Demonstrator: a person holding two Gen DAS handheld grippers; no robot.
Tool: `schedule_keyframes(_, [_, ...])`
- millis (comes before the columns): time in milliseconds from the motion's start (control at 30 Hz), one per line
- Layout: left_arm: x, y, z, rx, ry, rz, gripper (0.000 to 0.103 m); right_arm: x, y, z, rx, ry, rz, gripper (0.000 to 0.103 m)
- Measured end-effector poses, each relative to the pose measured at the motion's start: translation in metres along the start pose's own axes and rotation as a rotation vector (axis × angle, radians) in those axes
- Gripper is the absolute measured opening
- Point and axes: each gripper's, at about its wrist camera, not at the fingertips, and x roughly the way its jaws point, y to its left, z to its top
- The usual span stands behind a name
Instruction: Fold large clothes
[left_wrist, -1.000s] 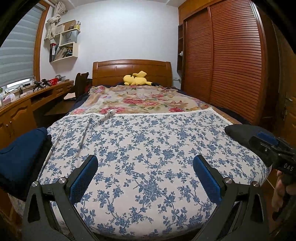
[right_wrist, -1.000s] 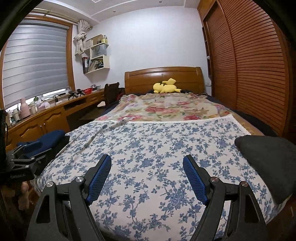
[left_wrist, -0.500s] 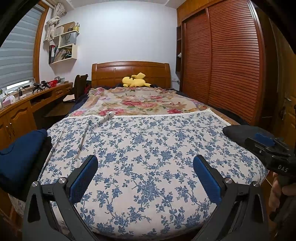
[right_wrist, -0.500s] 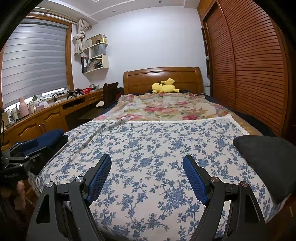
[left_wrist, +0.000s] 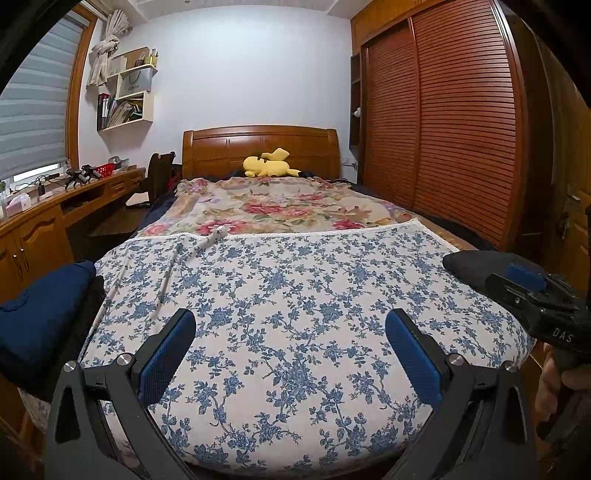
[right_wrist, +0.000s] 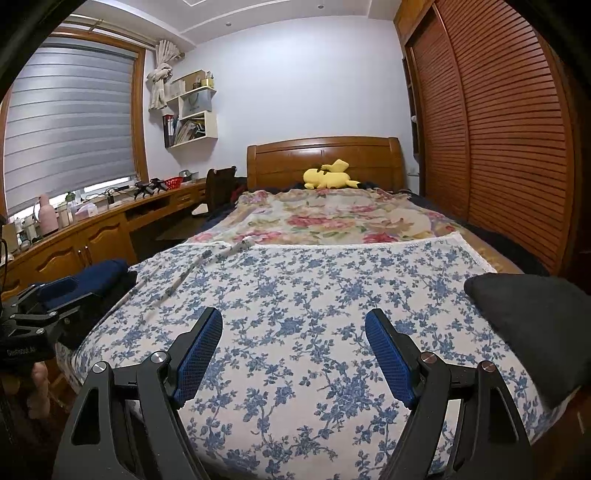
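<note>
- Left gripper (left_wrist: 290, 332): fingers spread wide, nothing between the blue pads (left_wrist: 164, 356); it hangs over the near end of the bed, clear of the cloth.
- Right gripper (right_wrist: 293, 334): fingers likewise wide apart and empty, above the same near end, not touching the fabric.
- Blue-flowered garment (left_wrist: 295, 288): spread flat across the near half of the bed, its lace-trimmed far edge lying on the floral blanket (left_wrist: 273, 206); thin straps (left_wrist: 166, 280) trail along its left part.
- Navy garment (left_wrist: 40, 317): bunched at the near left edge of the bed, beside the flowered garment.
- Black garment (right_wrist: 535, 325): lying at the near right edge, overlapping the flowered garment's right margin.
- Yellow plush (left_wrist: 267, 168): at the far end, against the headboard (left_wrist: 258, 147).
- Desk (right_wrist: 92, 229): along the left wall, under the window blind (right_wrist: 70, 122).
- Wardrobe (left_wrist: 443, 129): slatted doors along the right wall.
</note>
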Motion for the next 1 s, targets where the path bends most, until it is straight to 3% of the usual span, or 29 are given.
schedule_keyframes(1000, [-0.0067, -0.0002, 0.0070, -0.005, 0.010, -0.011, 0.103, 0.0002, -0.0035, 0.0001, 0.005, -0.005, 0.005, 0.081])
